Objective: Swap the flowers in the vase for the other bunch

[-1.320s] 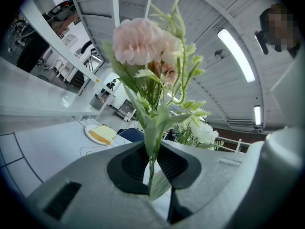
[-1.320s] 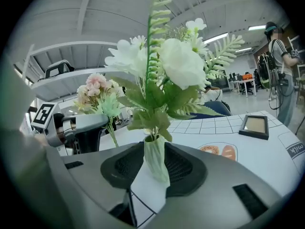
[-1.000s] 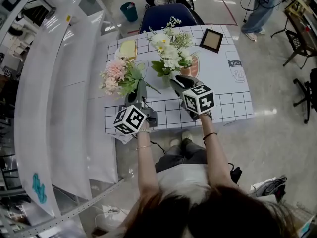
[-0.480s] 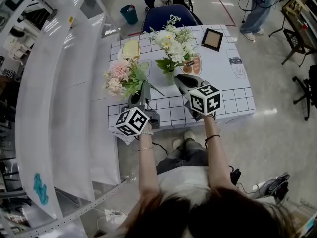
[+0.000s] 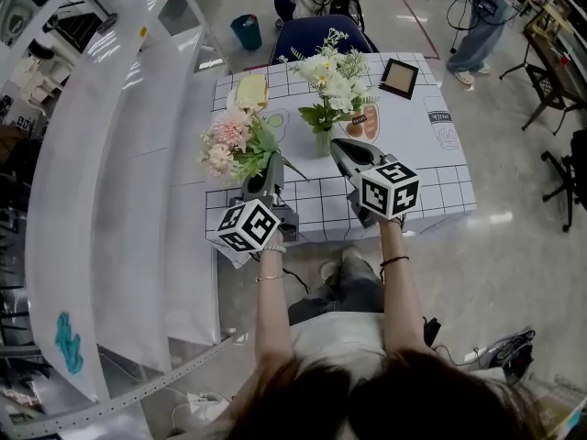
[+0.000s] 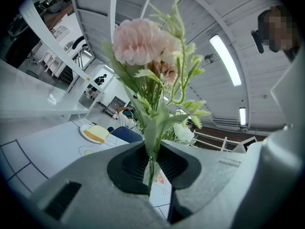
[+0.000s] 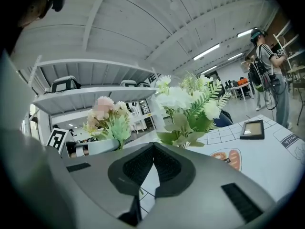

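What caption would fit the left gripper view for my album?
Left claw clamped on the stems of a pink flower bunch, bread plate behind.

The left claw (image 5: 264,170) grips a pink bunch (image 5: 231,145) fanning out ahead of its tip. The right claw (image 5: 340,149), jaws just closed empty, points at the vase (image 5: 323,140) of white flowers (image 5: 332,73) just ahead.

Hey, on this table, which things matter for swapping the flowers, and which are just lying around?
Part of the job: pink bunch, clamped in the left gripper; white bunch; the vase holding it.
Just lying about: framed picture; plate with bread; blue chair; blue bin on the floor.
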`<action>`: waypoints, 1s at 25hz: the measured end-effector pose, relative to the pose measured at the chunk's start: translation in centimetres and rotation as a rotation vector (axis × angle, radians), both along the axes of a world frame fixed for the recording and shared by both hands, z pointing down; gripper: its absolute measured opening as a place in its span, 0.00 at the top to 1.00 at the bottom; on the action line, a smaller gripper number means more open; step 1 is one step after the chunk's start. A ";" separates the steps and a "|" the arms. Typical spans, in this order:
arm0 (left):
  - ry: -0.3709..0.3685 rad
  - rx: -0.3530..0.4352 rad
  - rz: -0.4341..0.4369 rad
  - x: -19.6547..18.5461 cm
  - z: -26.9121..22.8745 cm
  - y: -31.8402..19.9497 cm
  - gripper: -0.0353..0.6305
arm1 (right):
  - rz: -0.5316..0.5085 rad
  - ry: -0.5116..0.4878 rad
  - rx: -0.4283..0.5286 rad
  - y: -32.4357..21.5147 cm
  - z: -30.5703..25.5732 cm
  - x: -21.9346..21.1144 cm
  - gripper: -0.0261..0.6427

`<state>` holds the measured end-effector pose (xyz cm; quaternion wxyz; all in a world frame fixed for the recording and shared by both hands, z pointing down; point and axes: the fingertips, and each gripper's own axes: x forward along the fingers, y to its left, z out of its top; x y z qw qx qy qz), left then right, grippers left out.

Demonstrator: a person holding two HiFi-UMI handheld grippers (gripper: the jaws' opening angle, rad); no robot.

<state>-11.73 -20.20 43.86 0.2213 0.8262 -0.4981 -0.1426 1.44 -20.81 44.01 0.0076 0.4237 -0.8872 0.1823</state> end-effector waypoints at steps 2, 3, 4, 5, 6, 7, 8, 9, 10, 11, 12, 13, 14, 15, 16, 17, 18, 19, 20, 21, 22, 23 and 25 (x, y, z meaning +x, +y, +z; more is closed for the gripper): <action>-0.001 0.005 0.006 0.0 -0.1 0.1 0.87 | 0.008 -0.005 0.006 0.1 -0.2 0.1 0.95; -0.002 0.007 0.010 0.0 -0.2 0.1 0.87 | 0.013 -0.010 0.008 0.1 -0.3 0.1 0.95; -0.004 0.009 0.014 0.1 -0.2 0.1 0.87 | 0.017 -0.016 0.008 0.1 -0.3 0.2 0.95; -0.004 0.010 0.017 0.1 -0.3 0.1 0.87 | 0.021 -0.019 0.008 0.2 -0.4 0.2 0.95; -0.004 0.011 0.020 0.1 -0.3 0.2 0.87 | 0.024 -0.020 0.008 0.2 -0.4 0.3 0.95; -0.002 0.013 0.023 0.1 -0.3 0.2 0.87 | 0.025 -0.020 0.009 0.3 -0.4 0.2 0.95; -0.001 0.014 0.025 0.1 -0.3 0.1 0.87 | 0.027 -0.020 0.011 0.3 -0.4 0.2 0.95; -0.001 0.015 0.028 0.1 -0.4 0.1 0.87 | 0.028 -0.020 0.012 0.3 -0.4 0.2 0.95; 0.000 0.016 0.031 0.1 -0.4 0.1 0.87 | 0.030 -0.021 0.013 0.3 -0.5 0.2 0.95; 0.000 0.017 0.033 0.1 -0.4 0.0 0.87 | 0.032 -0.021 0.014 0.3 -0.4 0.2 0.95; 0.000 0.018 0.035 0.1 -0.4 0.0 0.87 | 0.033 -0.021 0.014 0.4 -0.4 0.2 0.95; 0.001 0.020 0.036 0.0 -0.5 0.0 0.87 | 0.035 -0.021 0.014 0.4 -0.5 0.2 0.95; 0.002 0.021 0.037 0.0 -0.6 -0.1 0.87 | 0.036 -0.021 0.015 0.4 -0.5 0.2 0.95; 0.002 0.023 0.038 0.0 -0.6 -0.1 0.87 | 0.037 -0.021 0.016 0.4 -0.5 0.2 0.95; 0.003 0.024 0.039 -0.1 -0.7 -0.2 0.87 | 0.038 -0.020 0.016 0.3 -0.5 0.2 0.95; 0.003 0.024 0.040 -0.1 -0.7 -0.2 0.87 | 0.038 -0.020 0.017 0.3 -0.6 0.2 0.95; 0.003 0.025 0.041 -0.1 -0.7 -0.2 0.87 | 0.038 -0.020 0.018 0.3 -0.6 0.1 0.95; 0.004 0.025 0.042 -0.2 -0.7 -0.3 0.87 | 0.038 -0.020 0.019 0.2 -0.6 0.1 0.95; 0.004 0.026 0.043 -0.2 -0.7 -0.3 0.87 | 0.038 -0.020 0.020 0.2 -0.6 0.0 0.95; 0.004 0.027 0.044 -0.2 -0.7 -0.4 0.87 | 0.039 -0.021 0.020 0.2 -0.6 0.0 0.95; 0.005 0.028 0.046 -0.3 -0.7 -0.5 0.87 | 0.041 -0.023 0.021 0.2 -0.6 0.0 0.95; 0.004 0.029 0.047 -0.3 -0.8 -0.5 0.87 | 0.042 -0.025 0.022 0.2 -0.6 0.0 0.95; 0.004 0.031 0.050 -0.3 -0.8 -0.7 0.87 | 0.045 -0.028 0.023 0.1 -0.6 0.0 0.95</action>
